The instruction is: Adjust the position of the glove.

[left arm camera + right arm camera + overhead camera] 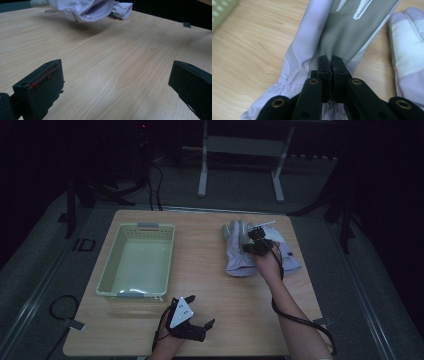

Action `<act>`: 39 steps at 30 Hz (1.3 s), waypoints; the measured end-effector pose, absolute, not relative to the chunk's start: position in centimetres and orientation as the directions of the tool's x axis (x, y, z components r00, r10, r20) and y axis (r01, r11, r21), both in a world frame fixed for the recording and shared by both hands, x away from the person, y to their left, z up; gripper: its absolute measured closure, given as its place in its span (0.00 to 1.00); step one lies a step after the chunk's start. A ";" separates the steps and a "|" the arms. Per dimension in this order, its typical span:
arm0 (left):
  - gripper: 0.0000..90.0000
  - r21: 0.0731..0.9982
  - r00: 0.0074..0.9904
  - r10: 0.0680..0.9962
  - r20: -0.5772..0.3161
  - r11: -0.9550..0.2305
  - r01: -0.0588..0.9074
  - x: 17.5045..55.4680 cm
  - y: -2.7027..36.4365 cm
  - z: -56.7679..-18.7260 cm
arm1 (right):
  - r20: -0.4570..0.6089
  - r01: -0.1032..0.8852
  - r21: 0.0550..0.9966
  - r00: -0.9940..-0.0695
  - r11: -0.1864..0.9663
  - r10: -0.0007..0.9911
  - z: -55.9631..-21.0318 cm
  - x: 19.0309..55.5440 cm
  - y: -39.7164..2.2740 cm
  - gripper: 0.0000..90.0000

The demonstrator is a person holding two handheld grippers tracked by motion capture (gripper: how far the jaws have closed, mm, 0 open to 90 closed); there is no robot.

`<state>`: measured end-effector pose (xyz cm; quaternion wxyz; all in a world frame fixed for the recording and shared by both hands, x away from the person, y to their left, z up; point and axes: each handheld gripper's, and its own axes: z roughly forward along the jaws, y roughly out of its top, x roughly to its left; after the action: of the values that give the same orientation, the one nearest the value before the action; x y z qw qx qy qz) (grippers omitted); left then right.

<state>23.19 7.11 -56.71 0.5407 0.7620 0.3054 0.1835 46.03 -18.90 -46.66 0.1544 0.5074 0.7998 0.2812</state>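
- Gloves (245,255), pale lilac with grey textured palms, lie at the far right of the wooden tabletop (215,285).
- Right claw (331,62) is clenched on one glove's (342,32) grey palm fabric.
- Left claw (192,312) rests released at the near edge, beside a pale green basket (137,262).

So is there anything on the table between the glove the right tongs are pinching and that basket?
Nothing visible. The right tongs are shut on the glove, and bare table lies between it and the basket. The left tongs sit open nearer the person, off that path.
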 end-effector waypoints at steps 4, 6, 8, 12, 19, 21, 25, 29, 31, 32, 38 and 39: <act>0.00 0.936 0.745 0.665 -0.050 -0.229 0.267 23.2 7.1 -56.7 | 0.044 0.701 0.643 -0.437 0.309 0.898 -45.2 44.2 -18.8 0.97; 0.00 0.936 0.746 0.665 -0.050 -0.229 0.267 23.2 7.1 -56.7 | 0.050 0.687 0.663 -0.437 0.297 0.898 -44.4 43.3 -18.7 0.97; 0.00 0.936 0.745 0.665 -0.052 -0.228 0.268 23.2 7.1 -56.7 | 0.070 0.664 0.690 -0.457 0.288 0.887 -43.9 42.4 -18.4 0.96; 0.00 0.936 0.744 0.666 -0.052 -0.227 0.268 23.2 7.1 -56.7 | 0.083 0.648 0.711 -0.463 0.273 0.882 -43.4 40.5 -18.0 0.96; 0.00 0.936 0.743 0.668 -0.050 -0.229 0.269 23.2 7.1 -56.7 | 0.134 0.663 0.715 -0.440 0.220 0.888 -44.9 38.1 -18.1 0.97; 0.00 0.935 0.742 0.668 -0.050 -0.229 0.269 23.2 7.1 -56.7 | 0.143 0.670 0.709 -0.443 0.220 0.885 -45.5 37.7 -17.9 0.97; 0.00 0.936 0.743 0.667 -0.048 -0.230 0.267 23.2 7.1 -56.7 | 0.172 0.688 0.696 -0.439 0.207 0.882 -47.0 36.8 -17.7 0.97; 0.00 0.935 0.744 0.667 -0.047 -0.232 0.268 23.2 7.1 -56.7 | 0.195 0.702 0.683 -0.444 0.204 0.874 -48.4 36.2 -17.3 0.97; 0.00 0.935 0.744 0.667 -0.046 -0.233 0.267 23.2 7.1 -56.7 | 0.201 0.706 0.677 -0.447 0.206 0.872 -49.0 36.0 -17.0 0.97; 0.00 0.935 0.744 0.667 -0.046 -0.234 0.267 23.2 7.1 -56.7 | 0.200 0.707 0.676 -0.447 0.207 0.872 -49.2 36.0 -16.9 0.97; 0.00 0.935 0.745 0.666 -0.045 -0.234 0.266 23.2 7.1 -56.7 | 0.201 0.722 0.658 -0.445 0.216 0.872 -50.6 36.1 -16.3 0.96; 0.00 0.935 0.745 0.666 -0.045 -0.234 0.266 23.2 7.1 -56.7 | 0.200 0.724 0.653 -0.447 0.221 0.872 -50.9 36.0 -16.2 0.96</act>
<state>23.17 7.07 -56.70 0.5383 0.7632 0.3053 0.1857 36.04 -16.23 -50.86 0.1049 0.5152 0.7744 0.3519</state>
